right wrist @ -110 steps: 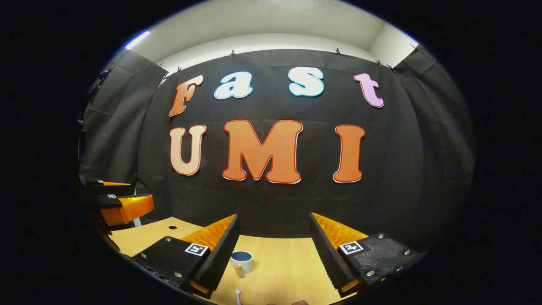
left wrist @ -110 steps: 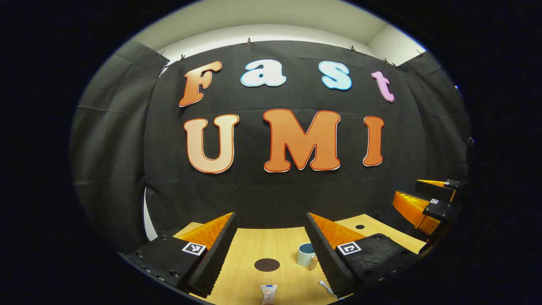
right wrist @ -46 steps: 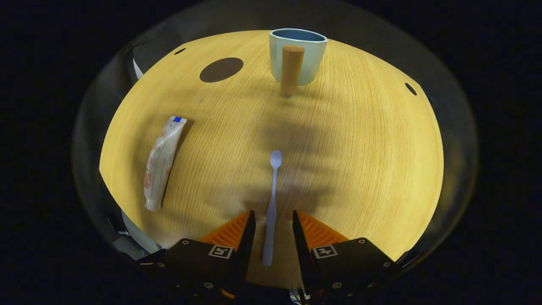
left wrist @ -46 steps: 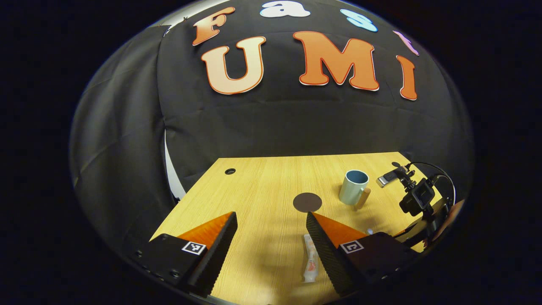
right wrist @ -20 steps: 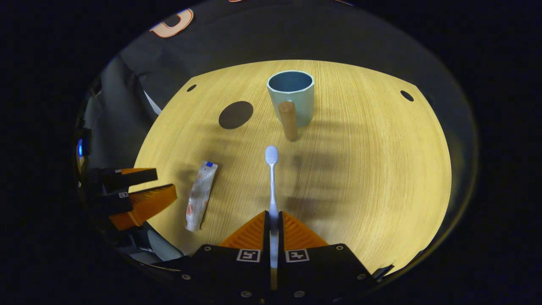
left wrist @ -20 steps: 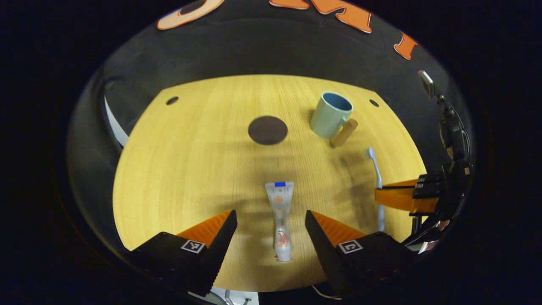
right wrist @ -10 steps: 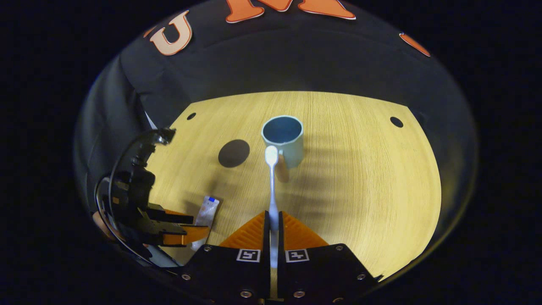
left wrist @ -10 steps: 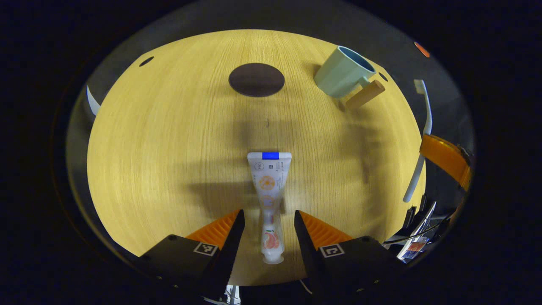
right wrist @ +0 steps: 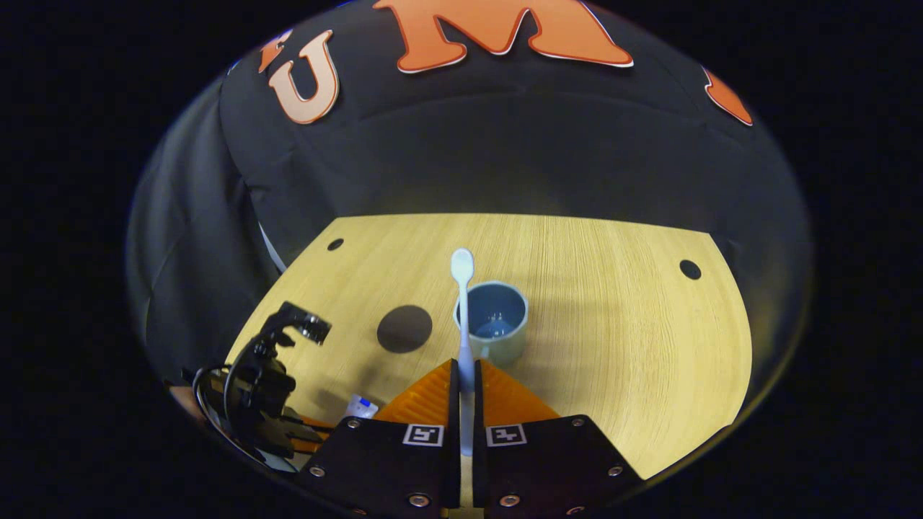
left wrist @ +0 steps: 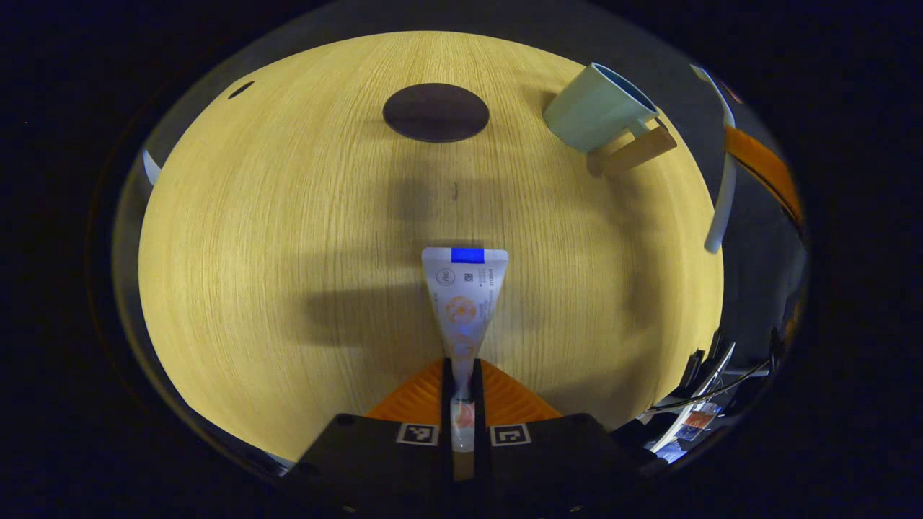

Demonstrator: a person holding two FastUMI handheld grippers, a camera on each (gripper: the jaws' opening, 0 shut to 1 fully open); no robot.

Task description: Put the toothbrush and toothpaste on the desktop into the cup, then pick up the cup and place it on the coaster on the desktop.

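Between closed jaws, white printed toothpaste (left wrist: pixel 464 303).

White toothpaste (left wrist: pixel 463 303) tube lies flat near the desktop's (left wrist: pixel 252 238) front edge, crimped end pointing back. Pale toothbrush (right wrist: pixel 462 317) is up in the air, head over the light blue cup (right wrist: pixel 496 328), which stands upright mid-desktop. Dark round coaster (left wrist: pixel 435 112) sits just left of it.
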